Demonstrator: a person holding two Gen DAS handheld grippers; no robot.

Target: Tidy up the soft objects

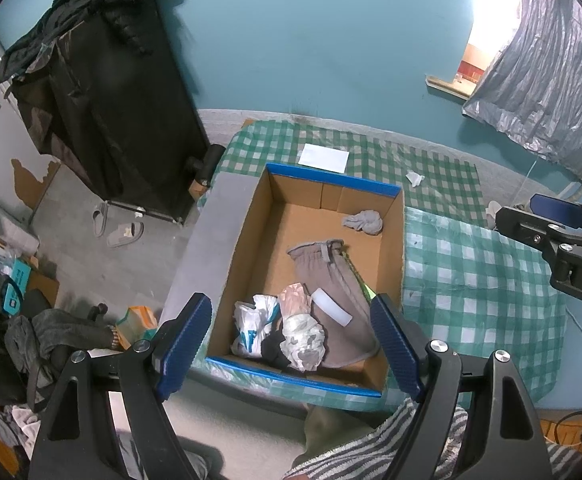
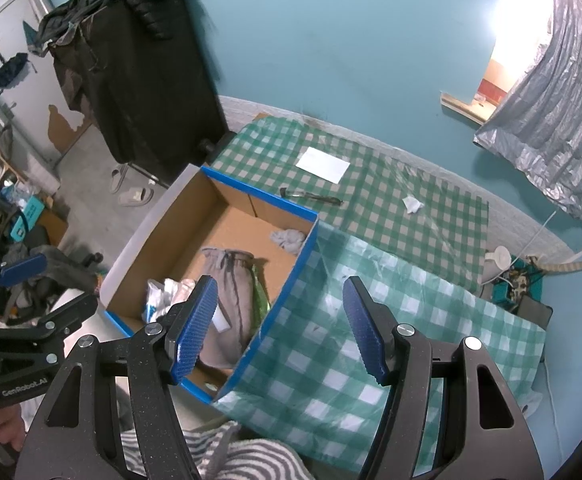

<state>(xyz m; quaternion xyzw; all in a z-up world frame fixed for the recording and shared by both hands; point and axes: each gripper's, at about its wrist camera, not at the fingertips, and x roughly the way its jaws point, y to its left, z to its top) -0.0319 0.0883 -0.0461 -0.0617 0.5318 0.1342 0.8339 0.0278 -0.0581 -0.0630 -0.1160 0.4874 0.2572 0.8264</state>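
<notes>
Left tool [image 1: 291, 328] open and empty, above the near end of the cardboard box [image 1: 395, 248]. Right tool [image 2: 279, 328] open and empty, over the box's right wall and the checked cloth [image 2: 431, 320]. In the box: grey trousers [image 1: 331, 280], a crumpled grey cloth [image 1: 365, 221] at the far right corner, plastic bags [image 1: 251, 324] at the near end.

An open cardboard box [image 1: 395, 240] with blue edges holds the soft things. Grey sweatpants [image 1: 331, 280] lie flat in the middle. A small grey sock [image 1: 365, 221] is balled up in the far right corner. Crumpled plastic bags [image 1: 253, 326] sit at the near end.
</notes>
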